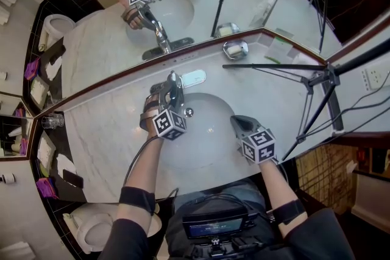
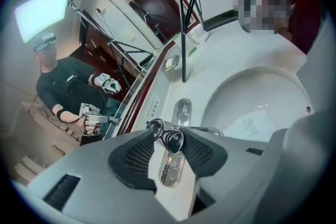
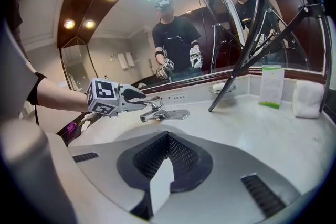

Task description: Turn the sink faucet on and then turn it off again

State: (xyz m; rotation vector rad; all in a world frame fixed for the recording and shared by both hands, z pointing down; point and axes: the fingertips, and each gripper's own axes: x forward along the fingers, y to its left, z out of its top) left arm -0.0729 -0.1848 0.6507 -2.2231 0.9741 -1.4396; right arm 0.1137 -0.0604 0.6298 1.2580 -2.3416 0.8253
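Surface: marble; could be splashed if the water is opened too hard.
Sink: set in the surface, no water seen.
Faucet: mounted at the sink's back rim.
Left claw: clenched on the lever; only its tips are engaged.
Right claw: clenched, empty, held over the sink's front.
Lever: could be slipped off when lifted.
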